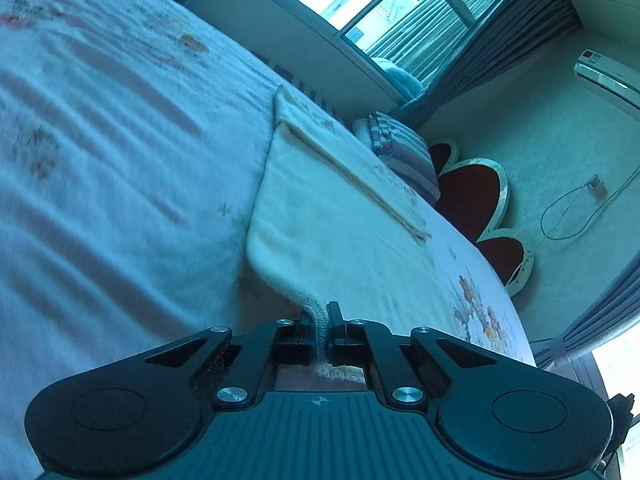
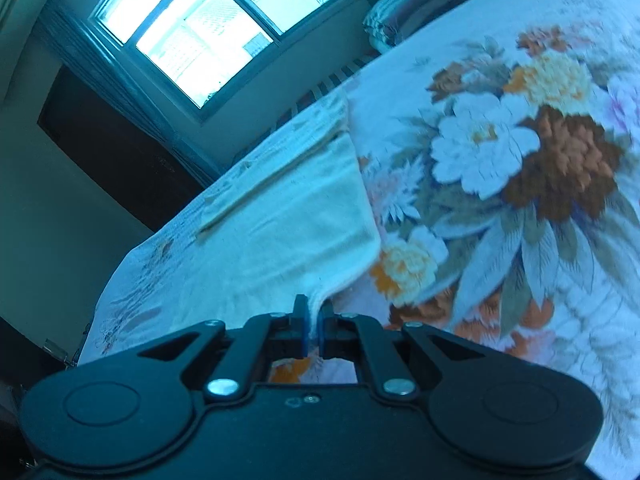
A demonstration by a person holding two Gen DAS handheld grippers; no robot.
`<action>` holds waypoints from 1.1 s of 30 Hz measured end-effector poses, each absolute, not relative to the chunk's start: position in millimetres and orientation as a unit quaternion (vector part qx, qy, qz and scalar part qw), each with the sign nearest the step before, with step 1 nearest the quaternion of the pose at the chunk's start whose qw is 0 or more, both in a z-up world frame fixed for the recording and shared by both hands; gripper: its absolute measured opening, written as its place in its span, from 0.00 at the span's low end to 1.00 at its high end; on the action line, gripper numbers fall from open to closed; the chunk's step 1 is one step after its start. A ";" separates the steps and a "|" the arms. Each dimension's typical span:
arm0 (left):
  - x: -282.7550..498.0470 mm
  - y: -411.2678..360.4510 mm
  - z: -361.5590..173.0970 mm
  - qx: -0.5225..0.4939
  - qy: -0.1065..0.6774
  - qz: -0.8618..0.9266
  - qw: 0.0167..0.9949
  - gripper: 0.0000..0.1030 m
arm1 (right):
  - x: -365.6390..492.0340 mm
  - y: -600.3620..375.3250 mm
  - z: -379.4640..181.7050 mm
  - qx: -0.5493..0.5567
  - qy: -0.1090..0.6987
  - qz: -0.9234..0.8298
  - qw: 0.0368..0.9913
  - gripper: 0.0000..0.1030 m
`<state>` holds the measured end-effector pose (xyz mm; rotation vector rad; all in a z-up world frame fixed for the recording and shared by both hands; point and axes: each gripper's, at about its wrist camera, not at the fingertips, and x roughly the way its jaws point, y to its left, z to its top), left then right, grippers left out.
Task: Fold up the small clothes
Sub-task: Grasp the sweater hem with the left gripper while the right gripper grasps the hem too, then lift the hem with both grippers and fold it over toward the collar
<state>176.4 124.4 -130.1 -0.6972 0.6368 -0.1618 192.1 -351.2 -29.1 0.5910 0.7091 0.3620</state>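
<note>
A small cream garment (image 1: 320,208) lies spread on the flowered bedsheet (image 1: 120,140), with a folded strip running along its far side. My left gripper (image 1: 320,320) is shut on the garment's near ribbed corner, which rises off the bed into the jaws. In the right wrist view the same cream garment (image 2: 288,216) stretches away from me. My right gripper (image 2: 316,316) is shut on its other near corner, and the cloth is drawn up between the blue pads.
The bed carries a large flower print (image 2: 520,152). A striped pillow (image 1: 404,152) lies at the far end, before a red heart-shaped headboard (image 1: 472,192). A window (image 2: 200,28) with curtains, an air conditioner (image 1: 608,76) and a wall cable (image 1: 576,208) lie beyond.
</note>
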 end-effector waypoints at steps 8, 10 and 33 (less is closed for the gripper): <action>267.2 127.0 -66.5 -0.297 0.259 -0.089 0.915 0.04 | 278.5 -328.6 29.7 0.215 0.295 0.192 0.911 0.05; 295.6 132.0 -58.3 -0.295 0.254 -0.088 0.917 0.04 | 310.7 -324.9 40.5 0.207 0.287 0.196 0.915 0.05; 621.1 142.0 -130.6 -0.276 0.351 -0.027 0.895 0.05 | 639.3 -299.0 -46.1 0.238 0.376 0.208 0.871 0.05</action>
